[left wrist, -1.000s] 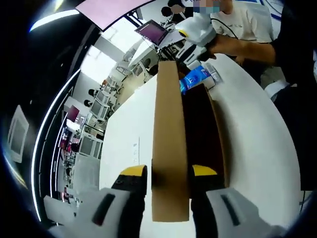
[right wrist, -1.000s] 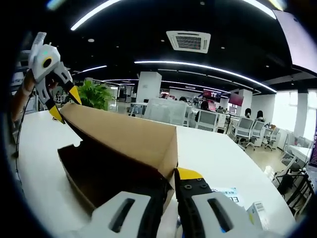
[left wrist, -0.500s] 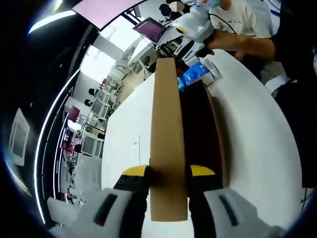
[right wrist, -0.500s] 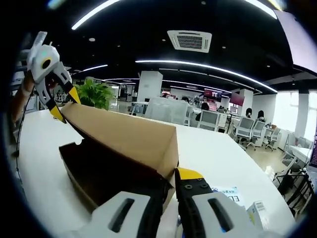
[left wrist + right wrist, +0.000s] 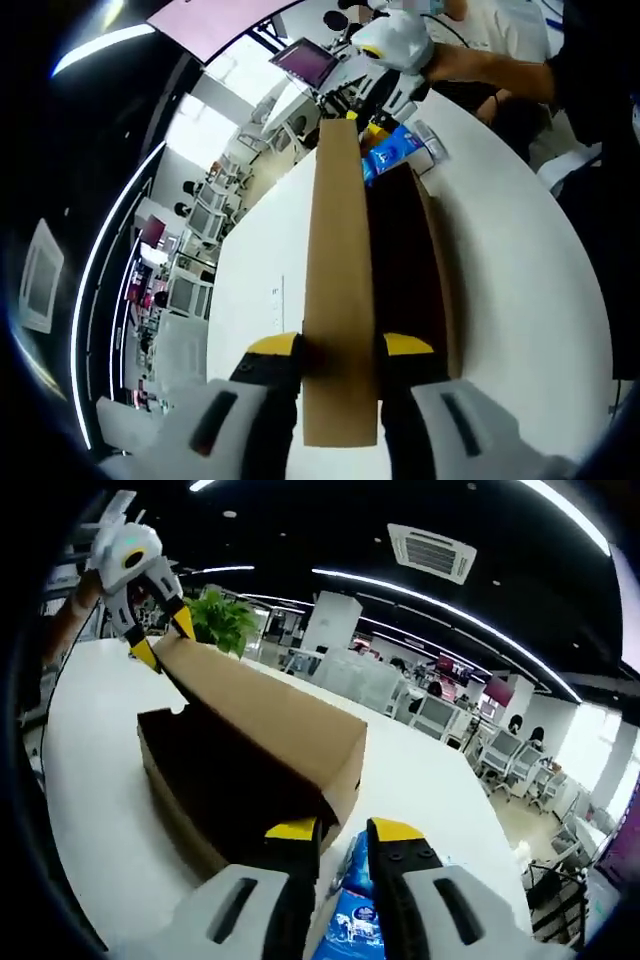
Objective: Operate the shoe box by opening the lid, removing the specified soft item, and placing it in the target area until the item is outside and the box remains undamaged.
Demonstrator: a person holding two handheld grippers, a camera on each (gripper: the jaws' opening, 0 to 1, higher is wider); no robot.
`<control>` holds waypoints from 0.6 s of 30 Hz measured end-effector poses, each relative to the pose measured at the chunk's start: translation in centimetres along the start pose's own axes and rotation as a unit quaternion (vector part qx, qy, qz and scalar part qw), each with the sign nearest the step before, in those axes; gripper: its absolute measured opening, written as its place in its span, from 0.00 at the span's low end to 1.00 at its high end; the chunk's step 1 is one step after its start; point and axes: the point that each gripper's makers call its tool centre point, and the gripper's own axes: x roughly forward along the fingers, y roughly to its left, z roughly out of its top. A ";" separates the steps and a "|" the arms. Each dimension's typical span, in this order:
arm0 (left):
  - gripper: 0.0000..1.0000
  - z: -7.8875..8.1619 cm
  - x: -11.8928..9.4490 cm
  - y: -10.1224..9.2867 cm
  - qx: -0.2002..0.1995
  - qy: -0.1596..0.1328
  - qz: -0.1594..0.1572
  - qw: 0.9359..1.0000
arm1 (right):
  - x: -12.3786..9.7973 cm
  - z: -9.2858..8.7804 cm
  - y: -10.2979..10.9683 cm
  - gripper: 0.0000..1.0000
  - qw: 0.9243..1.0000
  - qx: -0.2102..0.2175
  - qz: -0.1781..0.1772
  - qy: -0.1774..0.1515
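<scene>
The brown cardboard shoe box (image 5: 430, 270) lies on the white table, its dark inside showing. Its lid (image 5: 340, 260) stands up on edge, and my left gripper (image 5: 338, 346) is shut on the lid's near end. At the far end my right gripper (image 5: 378, 128) hovers just off the lid, above a blue soft packet (image 5: 392, 152). In the right gripper view the box (image 5: 215, 805) and raised lid (image 5: 270, 720) stretch away to the left gripper (image 5: 158, 638) on the far corner. My right gripper (image 5: 343, 830) is slightly open, holding nothing, with the blue packet (image 5: 352, 915) below its jaws.
A small white carton (image 5: 432, 148) lies beside the blue packet. A person (image 5: 520, 50) stands at the table's far end. The white table (image 5: 250, 270) has room on both sides of the box. A potted plant (image 5: 225, 620) and office desks stand behind.
My right gripper has let go of the lid's end and drawn back and up, so the blue packet now shows under its jaws. The left gripper still holds the lid.
</scene>
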 end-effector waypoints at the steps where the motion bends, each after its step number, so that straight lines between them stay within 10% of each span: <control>1: 0.30 0.0 0.0 0.0 0.000 0.000 0.001 1.000 | -0.8 0.5 -0.2 0.27 1.000 -0.029 -0.004 0.006; 5: 0.30 0.0 0.1 0.2 -0.006 -0.002 0.003 1.000 | -3.5 2.6 0.3 0.35 0.989 -0.148 0.002 0.021; 10: 0.30 0.1 0.3 0.2 -0.001 0.003 0.006 1.000 | -4.6 4.7 1.9 0.37 0.954 -0.294 0.014 0.053; 18: 0.30 0.3 0.2 -0.2 0.001 0.002 0.008 1.000 | -1.4 8.1 6.0 0.40 0.925 -0.375 0.057 0.033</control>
